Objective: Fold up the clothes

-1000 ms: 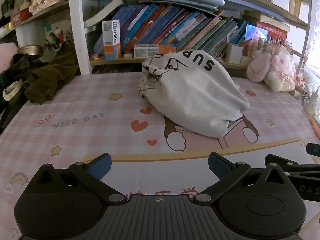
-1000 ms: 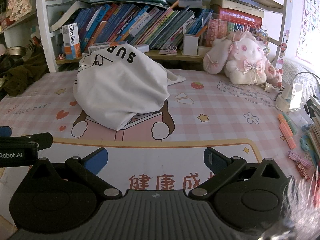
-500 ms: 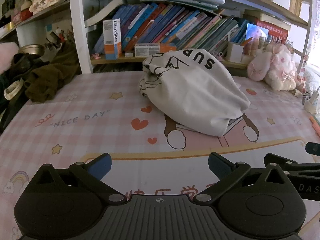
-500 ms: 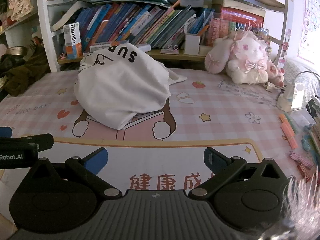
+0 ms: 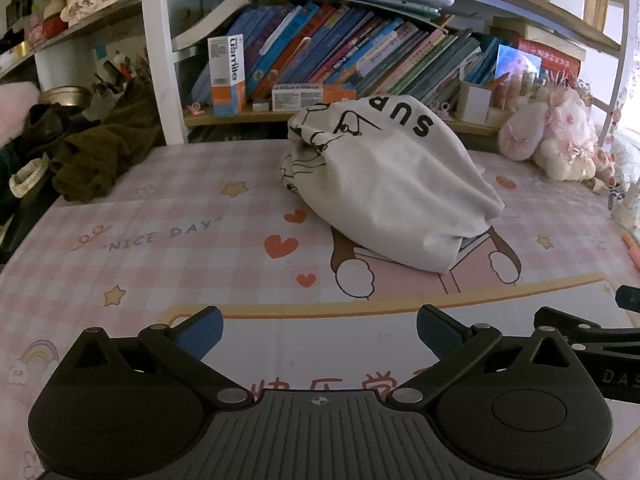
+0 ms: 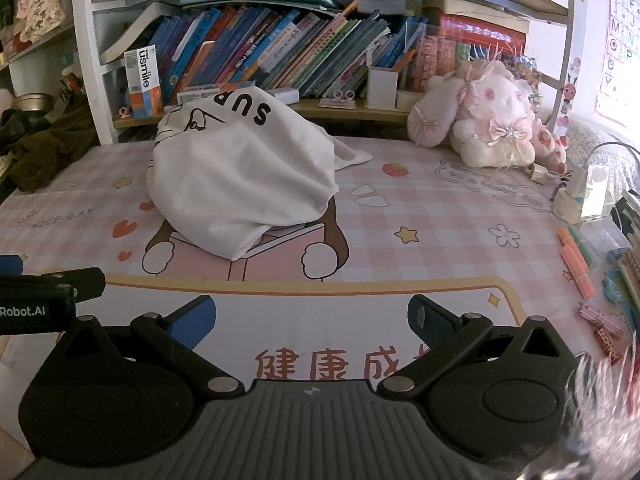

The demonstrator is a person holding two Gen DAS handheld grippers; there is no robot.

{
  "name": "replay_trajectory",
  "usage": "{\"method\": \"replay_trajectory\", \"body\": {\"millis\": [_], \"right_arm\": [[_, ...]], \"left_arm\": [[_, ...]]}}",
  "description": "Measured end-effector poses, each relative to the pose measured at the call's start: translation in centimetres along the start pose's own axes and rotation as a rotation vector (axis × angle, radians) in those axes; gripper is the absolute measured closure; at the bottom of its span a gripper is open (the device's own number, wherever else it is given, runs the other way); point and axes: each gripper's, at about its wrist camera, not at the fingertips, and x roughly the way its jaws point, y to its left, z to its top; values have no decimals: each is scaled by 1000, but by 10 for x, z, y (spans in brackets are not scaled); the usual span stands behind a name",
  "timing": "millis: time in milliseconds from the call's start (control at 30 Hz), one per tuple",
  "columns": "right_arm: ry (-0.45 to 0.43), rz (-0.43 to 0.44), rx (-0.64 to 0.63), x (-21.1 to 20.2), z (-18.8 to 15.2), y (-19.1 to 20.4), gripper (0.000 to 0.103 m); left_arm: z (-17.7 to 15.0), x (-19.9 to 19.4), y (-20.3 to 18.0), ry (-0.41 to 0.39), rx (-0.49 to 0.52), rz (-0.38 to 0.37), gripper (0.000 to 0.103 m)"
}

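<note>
White cloth, a bunched garment [image 5: 392, 192] printed "SUP", sits heaped on the pink checked mat [image 5: 160, 248] near the bookshelf [image 6: 280, 52]; its folds hide its shape and the remaining letters. Bare mat lies between it and both claws. The left gripper [image 5: 318, 330] and right gripper [image 6: 310, 318] are both spread wide, holding nothing. A white pen cup [image 6: 382, 86] on the shelf holds pencils.

White printed garment [image 5: 392, 196] lies bunched, seemingly unfolded.
</note>
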Motion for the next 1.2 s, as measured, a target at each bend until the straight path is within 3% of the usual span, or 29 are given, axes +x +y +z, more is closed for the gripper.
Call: {"method": "replay_trajectory", "body": {"millis": [800, 1200], "right_arm": [[27, 32, 12, 3, -2, 0, 0], [45, 85, 62, 8, -1, -6, 4]], "left_arm": [[0, 3, -1, 3, 2, -55, 0], [12, 15, -4, -18, 32, -118, 0]]}}
